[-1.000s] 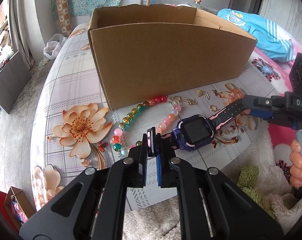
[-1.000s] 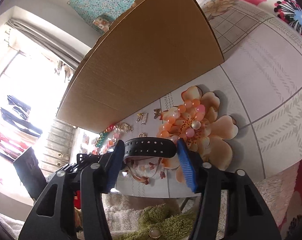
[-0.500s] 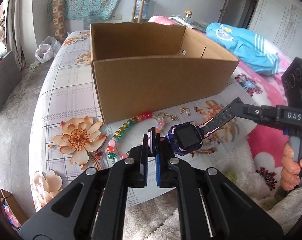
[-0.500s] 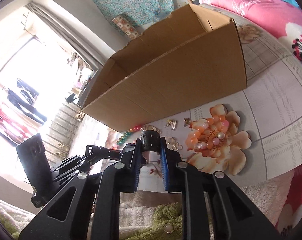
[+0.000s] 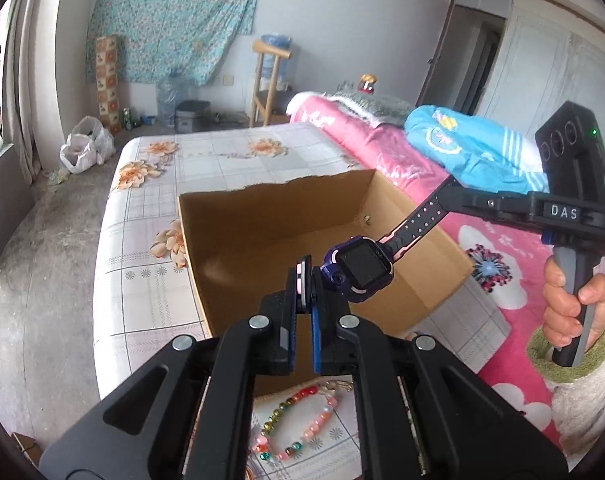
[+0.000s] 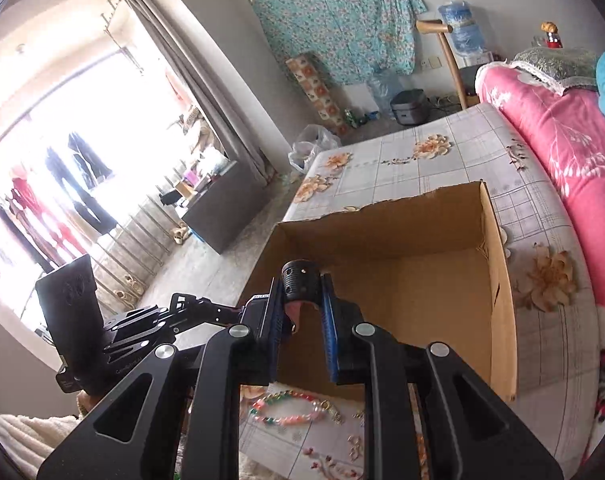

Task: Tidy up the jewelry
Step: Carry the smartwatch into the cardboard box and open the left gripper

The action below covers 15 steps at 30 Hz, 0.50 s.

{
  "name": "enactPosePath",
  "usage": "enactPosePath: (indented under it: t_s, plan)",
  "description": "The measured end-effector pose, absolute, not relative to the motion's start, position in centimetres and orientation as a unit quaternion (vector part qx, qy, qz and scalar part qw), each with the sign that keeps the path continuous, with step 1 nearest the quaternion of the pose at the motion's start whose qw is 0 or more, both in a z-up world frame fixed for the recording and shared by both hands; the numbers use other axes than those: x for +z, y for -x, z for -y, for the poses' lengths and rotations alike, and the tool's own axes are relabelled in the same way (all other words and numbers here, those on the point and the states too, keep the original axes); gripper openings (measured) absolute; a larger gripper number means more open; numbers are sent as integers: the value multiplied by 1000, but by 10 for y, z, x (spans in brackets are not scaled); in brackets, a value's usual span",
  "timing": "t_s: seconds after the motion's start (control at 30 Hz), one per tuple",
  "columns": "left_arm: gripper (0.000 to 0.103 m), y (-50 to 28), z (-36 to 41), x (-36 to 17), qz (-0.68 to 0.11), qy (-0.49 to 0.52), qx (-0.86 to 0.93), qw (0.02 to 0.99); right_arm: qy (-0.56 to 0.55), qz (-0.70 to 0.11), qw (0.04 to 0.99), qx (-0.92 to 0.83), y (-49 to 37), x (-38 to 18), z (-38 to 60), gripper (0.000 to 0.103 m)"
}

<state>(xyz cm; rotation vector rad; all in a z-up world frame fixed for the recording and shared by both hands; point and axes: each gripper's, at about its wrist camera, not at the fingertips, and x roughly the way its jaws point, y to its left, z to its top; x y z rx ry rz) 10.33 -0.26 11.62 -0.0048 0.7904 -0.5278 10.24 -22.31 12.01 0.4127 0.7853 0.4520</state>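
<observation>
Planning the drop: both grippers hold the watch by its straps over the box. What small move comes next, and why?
Probably lower it. The watch hangs between the left gripper and right gripper, over the open cardboard box yet above its rim; releasing lower avoids a hard drop.

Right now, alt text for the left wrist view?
A purple watch hangs over an open cardboard box, one strap end pinched in the left gripper, the other in the right gripper. A bead bracelet lies on the bed sheet below.
</observation>
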Motion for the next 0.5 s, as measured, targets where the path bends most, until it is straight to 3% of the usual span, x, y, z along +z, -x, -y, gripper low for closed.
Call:
enactPosePath:
  t_s: [0.33, 0.5]
  plan:
    - [6, -200, 52, 51, -501, -93, -207, 835, -94, -527, 834, 134, -226, 41, 204, 20]
    - [17, -208, 52, 35, -536, -96, -200, 815, -47, -539, 835, 98, -231, 31, 208, 35]
